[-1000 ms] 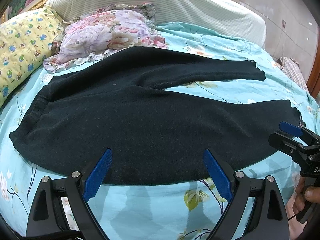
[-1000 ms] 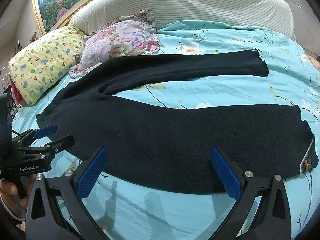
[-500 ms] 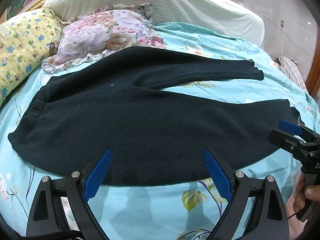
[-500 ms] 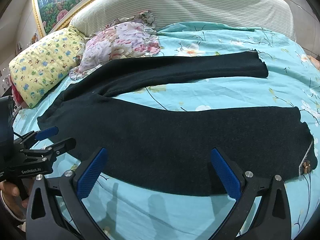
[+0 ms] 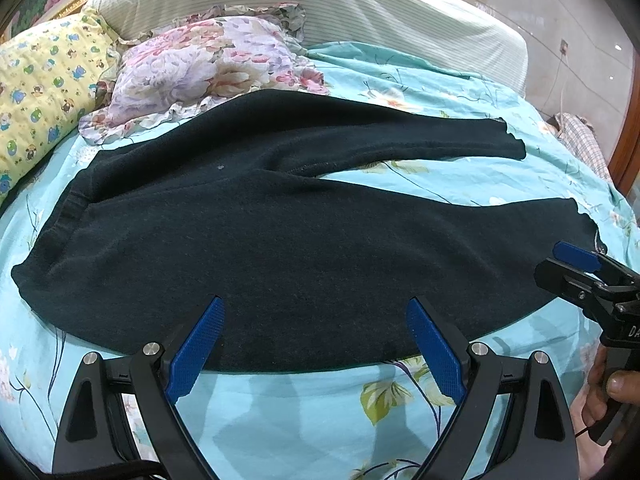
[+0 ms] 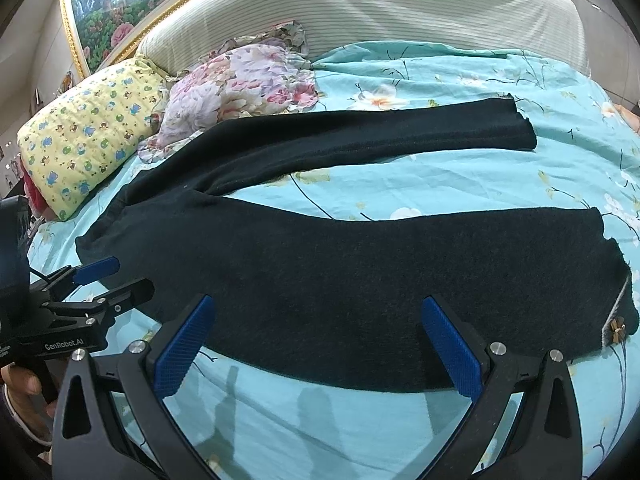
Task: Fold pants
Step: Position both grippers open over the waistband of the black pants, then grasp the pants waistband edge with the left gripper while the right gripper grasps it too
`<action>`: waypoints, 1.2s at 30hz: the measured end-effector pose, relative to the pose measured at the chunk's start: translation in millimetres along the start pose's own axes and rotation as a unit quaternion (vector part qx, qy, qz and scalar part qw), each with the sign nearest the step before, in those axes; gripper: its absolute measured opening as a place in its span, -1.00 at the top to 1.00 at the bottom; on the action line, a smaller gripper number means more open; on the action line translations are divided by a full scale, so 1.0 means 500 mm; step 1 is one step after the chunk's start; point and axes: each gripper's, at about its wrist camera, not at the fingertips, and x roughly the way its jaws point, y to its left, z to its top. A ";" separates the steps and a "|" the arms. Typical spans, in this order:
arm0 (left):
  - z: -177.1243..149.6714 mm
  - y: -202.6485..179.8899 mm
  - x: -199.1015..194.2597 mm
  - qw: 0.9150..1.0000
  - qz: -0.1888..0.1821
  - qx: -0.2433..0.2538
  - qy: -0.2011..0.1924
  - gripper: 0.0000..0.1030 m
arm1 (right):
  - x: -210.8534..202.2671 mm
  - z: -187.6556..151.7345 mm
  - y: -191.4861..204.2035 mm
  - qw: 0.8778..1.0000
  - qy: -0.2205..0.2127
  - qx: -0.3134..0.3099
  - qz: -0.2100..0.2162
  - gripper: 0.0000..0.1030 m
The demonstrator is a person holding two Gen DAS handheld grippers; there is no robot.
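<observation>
1. The black pants [image 5: 304, 248] lie flat on the bed [image 5: 500, 168], over its turquoise floral sheet, waistband at the left and both legs spread apart toward the right.
2. The left hand-held gripper [image 5: 312, 340] hovers at the near edge of the pants with its blue pads spread wide, holding nothing.
3. The right hand-held gripper [image 6: 316, 340] is likewise wide and empty, near the closer leg.
4. A floral pillow [image 6: 240, 84] and a yellow pillow [image 6: 84, 136] sit far left, by the headboard.

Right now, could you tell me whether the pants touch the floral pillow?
Touching: the right wrist view shows the pants far leg lying over the floral pillow's ruffled edge.
</observation>
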 end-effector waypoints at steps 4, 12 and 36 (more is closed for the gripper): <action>0.002 0.001 0.001 1.000 -0.003 0.000 0.002 -0.81 | 0.001 -0.003 0.000 1.000 0.001 0.004 0.002 -0.99; 0.003 0.000 0.005 1.000 -0.010 0.001 0.006 -0.81 | 0.000 -0.009 -0.003 1.000 0.000 0.011 0.001 -0.99; 0.041 -0.017 0.020 0.999 -0.031 0.017 0.014 -0.81 | -0.008 0.010 -0.040 0.999 -0.007 0.036 0.008 -0.99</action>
